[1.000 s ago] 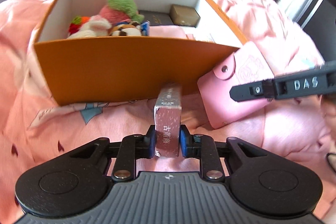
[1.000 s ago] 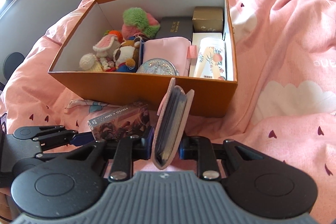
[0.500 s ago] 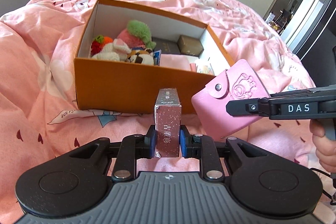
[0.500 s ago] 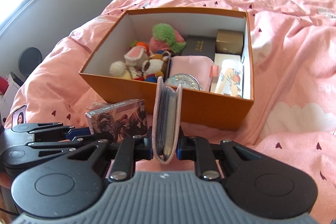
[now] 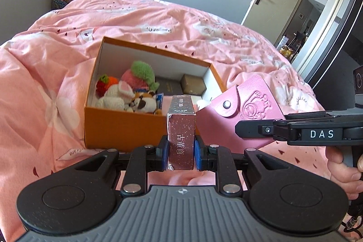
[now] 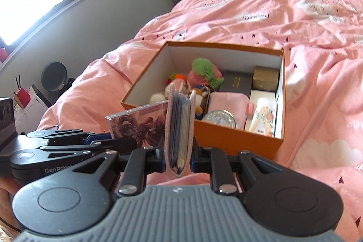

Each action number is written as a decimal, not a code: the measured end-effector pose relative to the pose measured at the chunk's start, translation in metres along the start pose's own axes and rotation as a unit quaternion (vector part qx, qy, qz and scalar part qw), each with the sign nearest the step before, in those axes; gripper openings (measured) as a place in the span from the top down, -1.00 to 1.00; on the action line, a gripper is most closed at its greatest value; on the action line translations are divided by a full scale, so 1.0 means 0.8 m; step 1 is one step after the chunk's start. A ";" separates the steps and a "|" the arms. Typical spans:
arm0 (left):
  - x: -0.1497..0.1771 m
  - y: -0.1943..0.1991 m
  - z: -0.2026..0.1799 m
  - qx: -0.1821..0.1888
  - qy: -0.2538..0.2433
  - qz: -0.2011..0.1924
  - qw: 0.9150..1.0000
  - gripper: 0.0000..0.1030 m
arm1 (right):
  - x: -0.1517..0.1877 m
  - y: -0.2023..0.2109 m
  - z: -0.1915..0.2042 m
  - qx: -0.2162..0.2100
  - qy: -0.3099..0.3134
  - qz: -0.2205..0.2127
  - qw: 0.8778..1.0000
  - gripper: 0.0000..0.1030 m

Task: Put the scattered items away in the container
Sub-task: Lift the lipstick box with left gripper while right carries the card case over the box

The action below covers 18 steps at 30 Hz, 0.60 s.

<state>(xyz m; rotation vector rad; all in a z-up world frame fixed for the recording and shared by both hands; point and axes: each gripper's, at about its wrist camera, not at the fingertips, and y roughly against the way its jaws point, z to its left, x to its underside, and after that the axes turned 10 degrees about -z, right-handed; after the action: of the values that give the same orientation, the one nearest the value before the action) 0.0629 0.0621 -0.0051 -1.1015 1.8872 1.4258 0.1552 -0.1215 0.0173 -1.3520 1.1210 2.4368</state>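
An open orange box (image 5: 122, 126) sits on the pink duvet ahead of both grippers. My left gripper (image 5: 181, 151) is shut on a slim dark-red speckled card box (image 5: 181, 128), held upright in the air before the orange box's near wall. To its right, my right gripper (image 5: 240, 129) holds a pink snap-button card wallet (image 5: 245, 110). In the right wrist view, my right gripper (image 6: 178, 155) is shut on the pink wallet (image 6: 179, 124), edge-on with its sleeves showing. The left gripper (image 6: 106, 140) with the card box (image 6: 140, 124) is at the left, near the orange box (image 6: 238, 142).
Inside the box lie plush toys (image 5: 127, 99), a dark book (image 6: 236, 83), a gold box (image 6: 265, 78), a pink pouch (image 6: 226, 101), a glittery round case (image 6: 220, 121) and a white floral carton (image 6: 263, 119). Rumpled duvet (image 5: 45, 83) surrounds it. A person's hand (image 5: 340, 167) grips the right tool.
Both grippers have risen and tilted up with their items, so the orange box now sits lower and farther off. The wallet is pressed flatter between the right fingers.
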 end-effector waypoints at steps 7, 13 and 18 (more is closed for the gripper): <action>-0.024 -0.003 -0.002 -0.008 -0.006 -0.027 1.000 0.51 | -0.027 0.011 0.005 -0.004 0.010 -0.050 0.999 0.61; -0.046 -0.015 0.000 -0.013 -0.015 -0.043 0.999 0.51 | -0.049 0.003 0.006 -0.001 0.026 -0.081 0.996 0.61; -0.062 -0.031 0.007 -0.023 -0.017 -0.048 0.998 0.51 | -0.062 -0.018 0.002 -0.002 0.027 -0.086 0.996 0.61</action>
<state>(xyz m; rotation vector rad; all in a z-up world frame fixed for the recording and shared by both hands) 0.1099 0.0793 0.0200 -1.1657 1.7616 1.4309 0.1898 -0.0993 0.0485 -1.4587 0.9686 2.2953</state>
